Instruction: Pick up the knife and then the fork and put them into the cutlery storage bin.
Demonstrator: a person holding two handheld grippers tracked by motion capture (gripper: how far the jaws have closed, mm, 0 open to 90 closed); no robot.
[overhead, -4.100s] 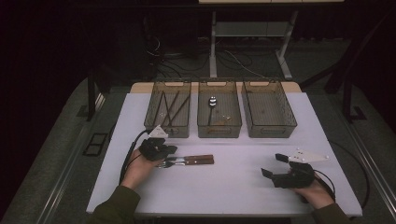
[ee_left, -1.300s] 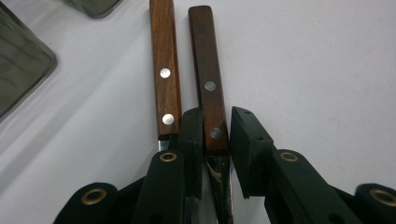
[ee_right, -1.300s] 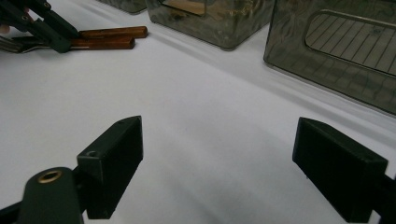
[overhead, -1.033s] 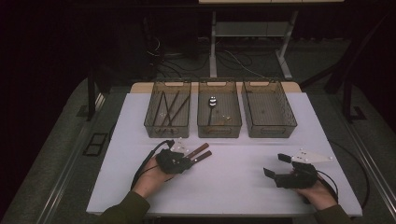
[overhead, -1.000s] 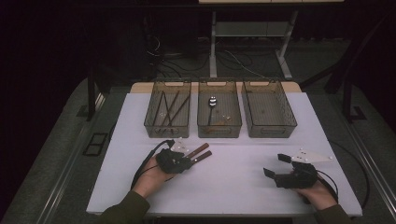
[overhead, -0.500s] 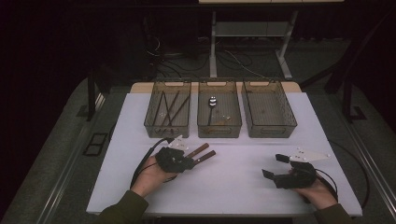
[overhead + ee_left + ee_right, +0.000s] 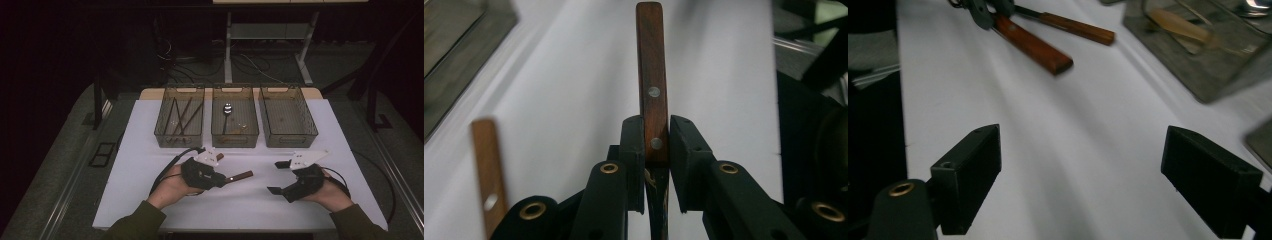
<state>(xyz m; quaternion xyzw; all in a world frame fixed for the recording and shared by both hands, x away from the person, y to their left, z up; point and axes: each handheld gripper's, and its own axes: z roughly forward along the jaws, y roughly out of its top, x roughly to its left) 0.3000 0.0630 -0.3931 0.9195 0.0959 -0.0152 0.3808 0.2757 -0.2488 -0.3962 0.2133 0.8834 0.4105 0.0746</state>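
Left gripper, seen from the high view, lies over the near-left part of the white table; its black jaws are clamped on a wooden-handled utensil with two metal rivets, the handle projecting beyond the jaw tips toward the table's middle. In the left gripper view the brown handle stands straight up between the two pads, which press its lower riveted end from both sides. A second wooden-handled utensil appears at the lower left of that view, blurred, just beside the gripper; whether it rests on the table cannot be told. In the right gripper view both handles lie close together and nearly parallel at the top of the frame, the white tabletop beneath them. Right gripper is held over the near-right part of the table, well apart from the left one, its jaws spread wide with nothing between them. Along the far side of the table stand three clear plastic bins in a row: the left bin holds several thin dark sticks, the middle bin holds a metal spoon, and the right bin stands beside it.
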